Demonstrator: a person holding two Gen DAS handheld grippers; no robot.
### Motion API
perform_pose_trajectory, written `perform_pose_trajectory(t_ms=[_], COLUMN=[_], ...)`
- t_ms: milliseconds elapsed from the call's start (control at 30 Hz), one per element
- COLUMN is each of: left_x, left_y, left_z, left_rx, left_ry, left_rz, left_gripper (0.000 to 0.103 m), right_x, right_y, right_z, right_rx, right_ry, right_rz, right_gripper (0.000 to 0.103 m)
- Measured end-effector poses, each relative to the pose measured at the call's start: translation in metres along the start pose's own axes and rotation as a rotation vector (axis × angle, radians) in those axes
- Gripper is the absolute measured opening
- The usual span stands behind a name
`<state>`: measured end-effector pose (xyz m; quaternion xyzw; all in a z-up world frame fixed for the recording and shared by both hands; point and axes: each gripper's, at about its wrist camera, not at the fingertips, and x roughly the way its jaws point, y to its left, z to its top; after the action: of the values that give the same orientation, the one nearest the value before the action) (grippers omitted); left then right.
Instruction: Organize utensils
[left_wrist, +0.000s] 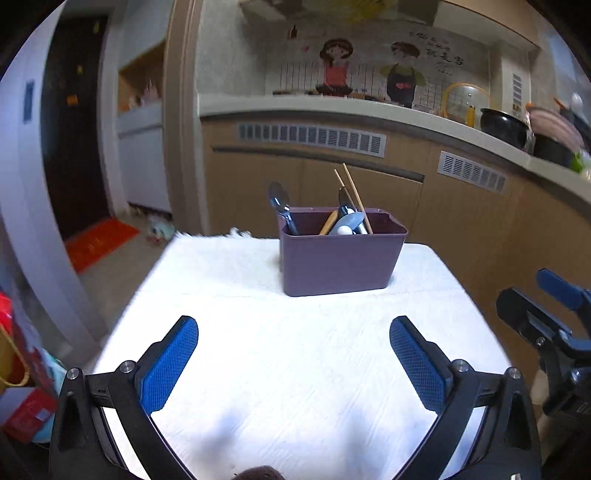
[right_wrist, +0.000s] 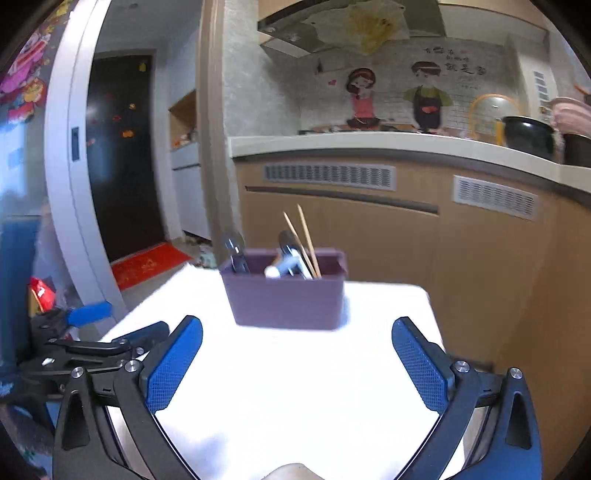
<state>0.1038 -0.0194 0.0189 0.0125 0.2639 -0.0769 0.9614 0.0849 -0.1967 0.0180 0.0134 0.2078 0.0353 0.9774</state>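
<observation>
A purple utensil holder (left_wrist: 341, 264) stands on the far part of a white table (left_wrist: 295, 369). In it stand a metal spoon (left_wrist: 280, 206), a pair of wooden chopsticks (left_wrist: 352, 195) and several other utensils. My left gripper (left_wrist: 293, 356) is open and empty, above the table's near part. My right gripper (right_wrist: 297, 360) is open and empty too, short of the holder (right_wrist: 286, 295). The spoon (right_wrist: 234, 249) and chopsticks (right_wrist: 304, 242) also show in the right wrist view. Each gripper shows at the edge of the other's view.
A kitchen counter (left_wrist: 369, 110) with wooden cabinets runs behind the table; pots (left_wrist: 504, 127) stand on it at the right. A red doormat (left_wrist: 99, 242) lies before a dark door at the left. Bags (left_wrist: 22, 369) sit on the floor at the left.
</observation>
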Motion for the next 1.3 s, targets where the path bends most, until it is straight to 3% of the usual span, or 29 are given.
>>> perform_pose_trajectory(t_ms=[167,333,433,800,1300], left_x=[-0.038,-0.051,-0.05,-0.049,-0.047], left_y=[-0.017,-0.013,-0.008,-0.01,-0.01], left_z=[-0.033,-0.043,-0.044,-0.048,-0.049], left_rx=[0.115,0.088,0.063,0.058,0.053], left_ry=[-0.106,-0.081,-0.064,-0.033,-0.02], left_rz=[0.16,0.105,0.115,0.114,0.109], left_gripper=[0.103,0.103,0.103,0.103,0.103], right_x=[-0.027,-0.039,-0.04,-0.04,-0.037], right_y=[0.006,0.004,0.002,0.004,0.009], right_z=[-0.041,-0.066,-0.072,-0.063,-0.063], right_rx=[0.039,0.09,0.108,0.071,0.045], right_ry=[0.052,0.088,0.111,0.102,0.111], right_rz=[-0.09,-0.121,-0.124,-0.166,-0.16], right_gripper=[0.102,0.102,0.102,0.102,0.102])
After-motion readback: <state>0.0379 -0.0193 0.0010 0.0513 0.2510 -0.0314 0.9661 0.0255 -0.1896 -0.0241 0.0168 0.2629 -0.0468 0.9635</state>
